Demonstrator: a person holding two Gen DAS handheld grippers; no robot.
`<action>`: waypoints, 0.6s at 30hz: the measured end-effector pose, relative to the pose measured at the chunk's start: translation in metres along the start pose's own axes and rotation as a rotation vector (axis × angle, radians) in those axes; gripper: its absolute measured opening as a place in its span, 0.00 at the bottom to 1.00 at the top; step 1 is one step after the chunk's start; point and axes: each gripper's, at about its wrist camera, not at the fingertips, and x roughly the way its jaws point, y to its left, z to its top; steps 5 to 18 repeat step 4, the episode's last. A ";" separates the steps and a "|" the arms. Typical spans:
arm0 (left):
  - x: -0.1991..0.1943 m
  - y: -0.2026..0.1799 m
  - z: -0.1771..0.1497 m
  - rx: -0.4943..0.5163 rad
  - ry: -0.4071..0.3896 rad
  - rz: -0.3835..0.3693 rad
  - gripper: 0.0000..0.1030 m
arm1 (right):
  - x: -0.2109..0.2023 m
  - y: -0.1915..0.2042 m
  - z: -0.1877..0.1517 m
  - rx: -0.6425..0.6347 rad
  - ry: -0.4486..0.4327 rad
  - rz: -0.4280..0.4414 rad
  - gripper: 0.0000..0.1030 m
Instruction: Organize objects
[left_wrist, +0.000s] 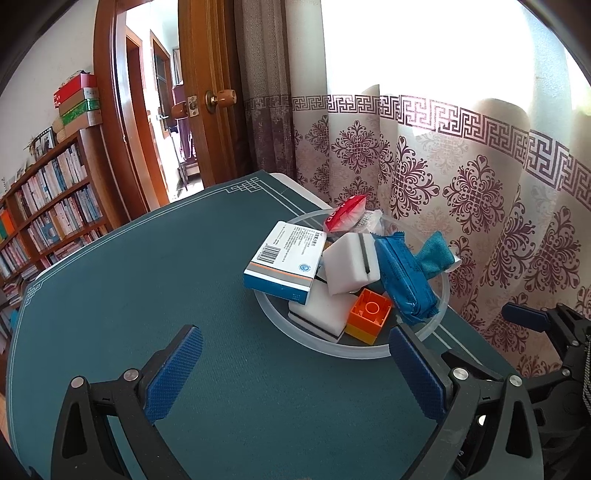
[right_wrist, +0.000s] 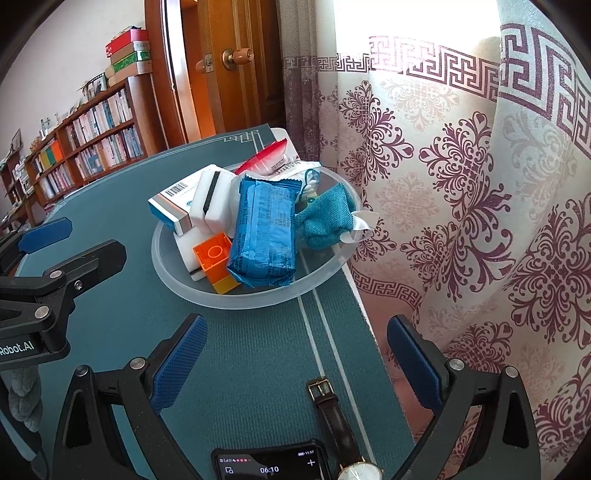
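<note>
Both grippers are empty with fingers spread apart: the left gripper (left_wrist: 295, 369) over bare mat, the right gripper (right_wrist: 295, 369) straddling a watch (right_wrist: 334, 413) and a phone (right_wrist: 271, 465) at 6 o'clock. The bowl (right_wrist: 255, 297), at 12 o'clock from the right gripper, already holds a box (right_wrist: 173, 208), sponges (right_wrist: 212, 199), a brick (right_wrist: 214, 258), a blue packet (right_wrist: 262, 229) and a cloth (right_wrist: 327, 214). Judged nearly complete; the watch and phone remain outside the bowl.

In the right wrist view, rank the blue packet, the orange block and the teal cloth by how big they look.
1. blue packet, clearly largest.
2. teal cloth.
3. orange block, smallest, though partly hidden behind the packet.
</note>
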 end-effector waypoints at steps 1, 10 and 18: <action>0.000 0.000 -0.001 0.003 -0.001 -0.002 1.00 | 0.000 0.000 -0.001 0.002 0.002 0.001 0.96; 0.001 0.003 -0.002 -0.003 -0.001 0.003 1.00 | 0.001 0.001 -0.003 0.007 0.009 0.000 0.96; 0.001 0.003 -0.002 -0.003 -0.001 0.003 1.00 | 0.001 0.001 -0.003 0.007 0.009 0.000 0.96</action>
